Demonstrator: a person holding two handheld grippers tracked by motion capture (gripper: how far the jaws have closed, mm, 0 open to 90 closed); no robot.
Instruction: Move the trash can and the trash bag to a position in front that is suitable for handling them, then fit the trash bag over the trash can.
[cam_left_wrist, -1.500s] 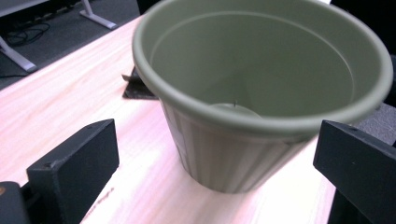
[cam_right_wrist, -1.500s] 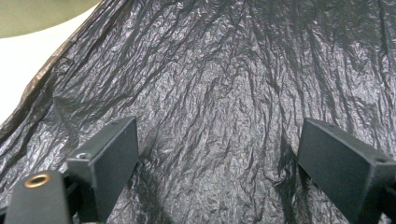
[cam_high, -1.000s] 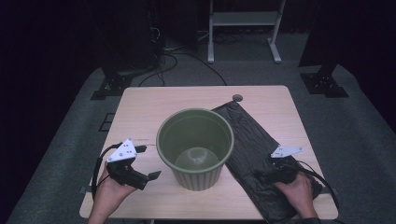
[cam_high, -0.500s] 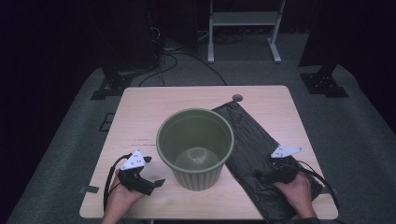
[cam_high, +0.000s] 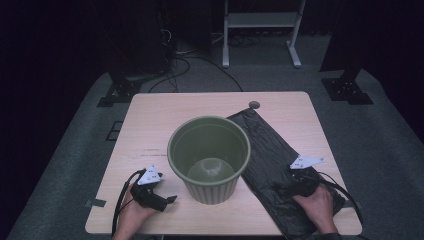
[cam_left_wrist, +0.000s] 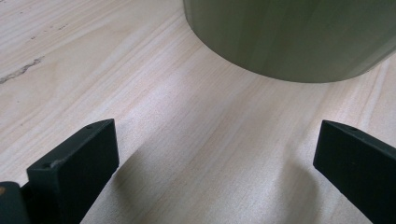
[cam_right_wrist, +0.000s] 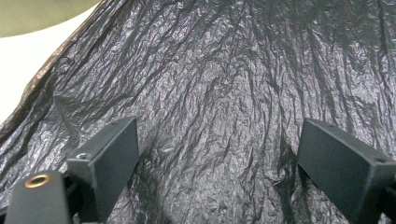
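One black bag (crinkled), one green bucket; both grippers' fingers gape wide, holding nothing.

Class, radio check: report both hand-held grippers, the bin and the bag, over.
Left hand-held gripper open, empty, on the table beside the green bin. Right hand-held gripper open, low over the flat black bag. Bin upright, unlined. Nothing in the way.

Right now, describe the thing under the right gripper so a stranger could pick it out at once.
Start at the pale wooden table and find the olive green plastic bucket standing at its middle. To the bucket's right lies a crinkled black plastic bag, spread flat from the far edge to the near right corner. It is the table's one flat, dark, wrinkled sheet.
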